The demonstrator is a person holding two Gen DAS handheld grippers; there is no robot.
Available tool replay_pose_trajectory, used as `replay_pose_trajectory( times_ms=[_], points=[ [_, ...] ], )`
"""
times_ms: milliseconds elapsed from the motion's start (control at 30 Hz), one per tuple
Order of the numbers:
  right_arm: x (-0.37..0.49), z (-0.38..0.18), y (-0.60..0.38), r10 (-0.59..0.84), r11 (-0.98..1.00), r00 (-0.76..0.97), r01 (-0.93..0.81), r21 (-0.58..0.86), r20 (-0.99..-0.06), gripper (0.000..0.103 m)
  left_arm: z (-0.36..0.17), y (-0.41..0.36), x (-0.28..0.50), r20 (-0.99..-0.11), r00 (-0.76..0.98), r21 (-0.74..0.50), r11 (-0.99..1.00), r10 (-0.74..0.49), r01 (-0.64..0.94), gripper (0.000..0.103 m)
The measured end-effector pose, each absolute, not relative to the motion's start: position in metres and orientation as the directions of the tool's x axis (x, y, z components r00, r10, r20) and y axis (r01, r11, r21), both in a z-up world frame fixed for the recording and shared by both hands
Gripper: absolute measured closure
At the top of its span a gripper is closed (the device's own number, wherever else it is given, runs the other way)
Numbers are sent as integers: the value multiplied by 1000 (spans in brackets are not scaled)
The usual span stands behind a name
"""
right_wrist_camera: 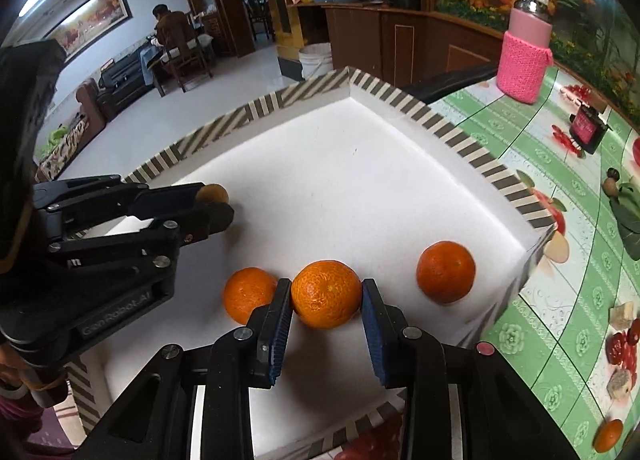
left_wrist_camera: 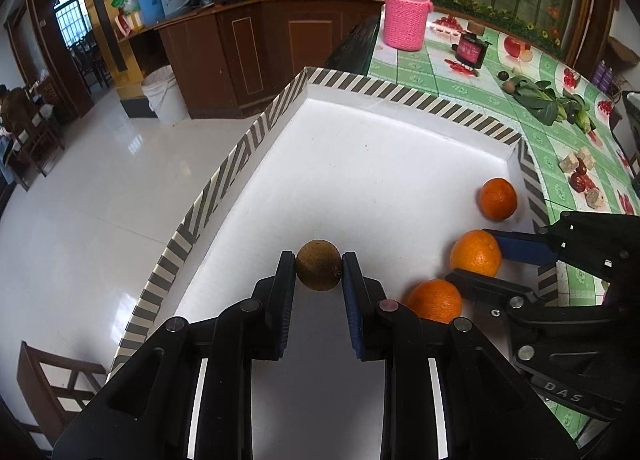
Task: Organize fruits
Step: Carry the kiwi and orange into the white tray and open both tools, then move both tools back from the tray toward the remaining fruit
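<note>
Both claws work inside the tray: our left claw (left_wrist_camera: 319, 265) clamps a small brown fruit (left_wrist_camera: 319, 265) between its pads, low over the white floor near the left wall. Our right claw (right_wrist_camera: 327, 294) brackets the middle orange (right_wrist_camera: 326, 294); the left pad touches the peel, while the right pad looks just off it, so we judge the grip narrow but not surely closed. To do this well, we set each fruit down until it rests before loosening, since round fruit will likely roll. We also keep the right claw's left pad from nudging the near orange (right_wrist_camera: 248, 294), which touches the middle one. The striped tray (left_wrist_camera: 280, 108) also holds a third orange (right_wrist_camera: 445, 272), apart by the right wall. Outside it, another orange (right_wrist_camera: 608, 436) lies on the green bench (right_wrist_camera: 560, 340).
</note>
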State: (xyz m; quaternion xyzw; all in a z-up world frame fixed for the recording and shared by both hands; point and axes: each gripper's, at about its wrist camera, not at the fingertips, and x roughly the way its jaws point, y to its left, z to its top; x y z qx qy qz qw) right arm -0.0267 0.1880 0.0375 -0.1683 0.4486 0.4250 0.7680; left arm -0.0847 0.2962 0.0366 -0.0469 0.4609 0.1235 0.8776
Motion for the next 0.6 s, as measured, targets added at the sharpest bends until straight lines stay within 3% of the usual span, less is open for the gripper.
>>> replay_pose_trajectory(
  times_ms=[600],
  points=[
    [-47, 73, 127, 612, 633, 309, -743, 217, -728, 69, 54, 291, -101, -768, 615, -17, 953, 180, -301, 79]
  ],
)
